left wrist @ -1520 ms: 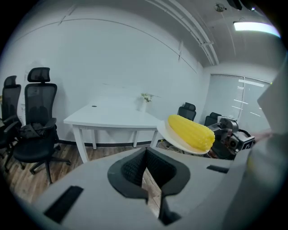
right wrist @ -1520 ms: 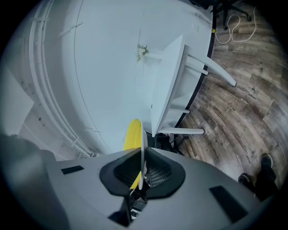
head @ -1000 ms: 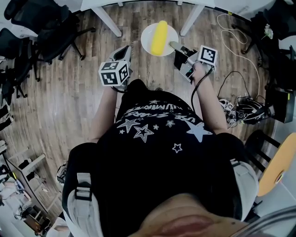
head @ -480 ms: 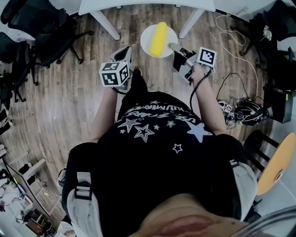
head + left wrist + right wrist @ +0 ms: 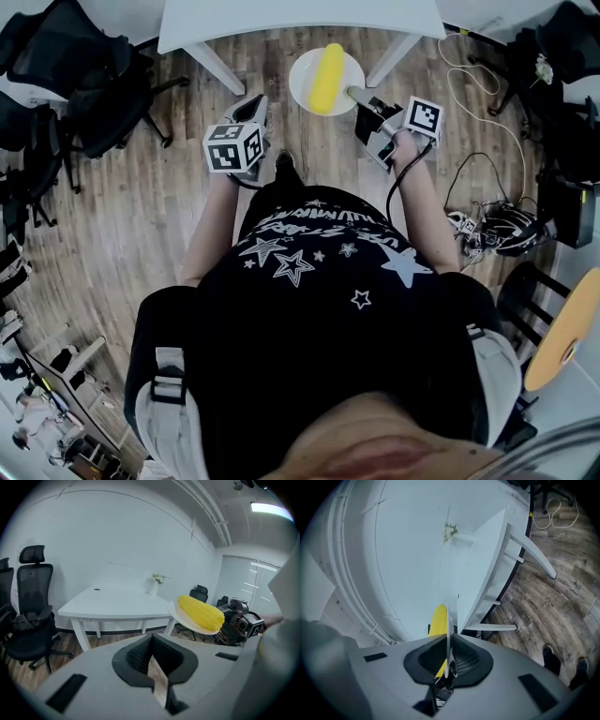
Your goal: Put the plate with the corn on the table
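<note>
Carrying step: at 12 o'clock the right gripper [image 5: 361,97] clamps the white plate [image 5: 302,86], corn cob [image 5: 327,78] aboard, short of the white table [image 5: 281,14]. Next, I judge: reach forward, level, lower. The left gripper [image 5: 152,665] has its jaws together, empty.

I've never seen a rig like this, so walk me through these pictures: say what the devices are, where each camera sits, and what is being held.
There is no robot here. A person stands on a wooden floor with a hand-held two-jaw gripper in each hand; the marker cubes are part of the grippers. The head view looks steeply down from the person's head. The other two views come from a camera riding on each gripper and looking along its jaws. The right gripper is clamped on the rim of a white plate that carries a yellow corn cob; its own view shows the plate edge-on between the jaws. The left gripper holds nothing, and its jaws are nearly together. A white table stands just ahead; the plate is not on it yet.
</note>
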Available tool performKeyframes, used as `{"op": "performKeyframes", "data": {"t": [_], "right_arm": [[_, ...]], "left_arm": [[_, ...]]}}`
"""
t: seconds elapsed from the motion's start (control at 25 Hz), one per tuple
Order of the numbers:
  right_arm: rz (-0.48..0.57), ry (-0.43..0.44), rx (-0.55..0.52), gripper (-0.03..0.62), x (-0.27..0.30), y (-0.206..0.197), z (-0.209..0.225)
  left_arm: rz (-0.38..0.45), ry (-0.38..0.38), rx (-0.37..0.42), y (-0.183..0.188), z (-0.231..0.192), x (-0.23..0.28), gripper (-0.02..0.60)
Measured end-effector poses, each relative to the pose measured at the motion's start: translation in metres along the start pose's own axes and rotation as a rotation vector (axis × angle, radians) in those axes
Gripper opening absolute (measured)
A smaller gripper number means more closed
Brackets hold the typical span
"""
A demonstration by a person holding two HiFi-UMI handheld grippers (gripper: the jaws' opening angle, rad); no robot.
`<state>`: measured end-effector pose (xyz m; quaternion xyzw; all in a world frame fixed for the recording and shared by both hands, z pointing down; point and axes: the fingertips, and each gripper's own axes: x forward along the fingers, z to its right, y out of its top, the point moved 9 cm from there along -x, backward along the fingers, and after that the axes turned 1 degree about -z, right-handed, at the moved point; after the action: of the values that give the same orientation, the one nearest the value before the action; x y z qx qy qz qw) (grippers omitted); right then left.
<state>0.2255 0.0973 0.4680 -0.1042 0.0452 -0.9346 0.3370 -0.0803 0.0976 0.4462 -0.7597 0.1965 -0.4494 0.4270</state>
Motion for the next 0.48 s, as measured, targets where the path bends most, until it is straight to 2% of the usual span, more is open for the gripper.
{"op": "performKeyframes", "data": {"t": [0.48], "right_arm": [[0.022,-0.002,-0.014,0.025,0.088,0.044,-0.009]], "left_arm": [[-0.011,-0.038,-0.015,0.042,-0.081,0.052,0.005]]}}
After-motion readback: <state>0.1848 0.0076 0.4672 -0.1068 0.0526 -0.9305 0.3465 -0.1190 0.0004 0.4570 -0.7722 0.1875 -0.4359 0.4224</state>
